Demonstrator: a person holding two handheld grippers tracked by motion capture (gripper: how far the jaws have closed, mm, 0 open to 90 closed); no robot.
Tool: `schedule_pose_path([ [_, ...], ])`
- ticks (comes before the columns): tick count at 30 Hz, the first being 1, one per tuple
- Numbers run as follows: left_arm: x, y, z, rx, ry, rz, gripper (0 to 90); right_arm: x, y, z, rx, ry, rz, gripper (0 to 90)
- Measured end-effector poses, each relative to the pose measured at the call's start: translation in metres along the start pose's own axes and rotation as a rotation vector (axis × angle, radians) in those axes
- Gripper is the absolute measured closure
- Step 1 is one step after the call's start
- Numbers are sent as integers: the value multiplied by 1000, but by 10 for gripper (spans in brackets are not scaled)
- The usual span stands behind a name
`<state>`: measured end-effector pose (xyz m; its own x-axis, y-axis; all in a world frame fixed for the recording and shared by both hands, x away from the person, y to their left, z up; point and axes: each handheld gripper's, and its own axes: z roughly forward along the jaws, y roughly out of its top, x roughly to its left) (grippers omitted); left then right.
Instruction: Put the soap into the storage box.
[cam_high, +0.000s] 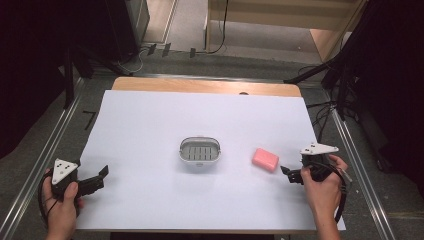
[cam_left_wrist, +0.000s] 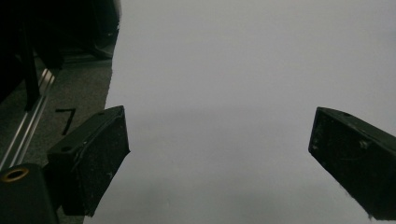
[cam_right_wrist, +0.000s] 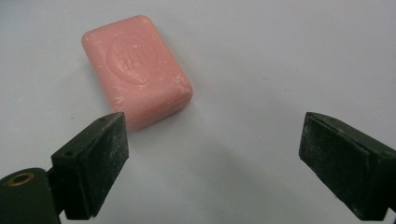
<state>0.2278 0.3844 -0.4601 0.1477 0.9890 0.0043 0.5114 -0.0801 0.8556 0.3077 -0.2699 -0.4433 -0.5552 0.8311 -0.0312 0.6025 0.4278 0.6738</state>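
Plainly we are after the soap (cam_high: 265, 159); it lies flat on the white bench (cam_high: 150, 125), at about three o'clock from the dish (cam_high: 199, 150) and well apart from it; our right tool (cam_high: 286, 173) sits just beside the bar at its four o'clock, jaws spread and holding nothing. In the right gripper view the soap (cam_right_wrist: 137, 70) is a pink rounded block with a stamped top and whitish scuffed edges, lying toward eleven o'clock ahead of the jaws; it is not yet between them. We judge it light, stiff and solid, not fragile, though a hard pinch could dent it; dry as it looks, the curved sides may still slip; so we would take it across the two long flat sides, near the middle, pads square to them. Our left tool (cam_high: 100, 177) rests at about eight o'clock from the dish, jaws spread too, over bare bench (cam_left_wrist: 233, 70).
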Motion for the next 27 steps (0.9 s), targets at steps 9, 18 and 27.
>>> schedule_pose_path([
  [9, 0, 0, 0, 2, 0, 3, 55, 7, 20, 7, 61, 11, -95, 44],
  [18, 0, 0, 0, 2, -1, 2, 55, 15, 35, 17, 127, 33, -172, 0],
  [27, 0, 0, 0, 3, -2, 5, 55, 23, 50, 29, 202, 65, -234, 0],
])
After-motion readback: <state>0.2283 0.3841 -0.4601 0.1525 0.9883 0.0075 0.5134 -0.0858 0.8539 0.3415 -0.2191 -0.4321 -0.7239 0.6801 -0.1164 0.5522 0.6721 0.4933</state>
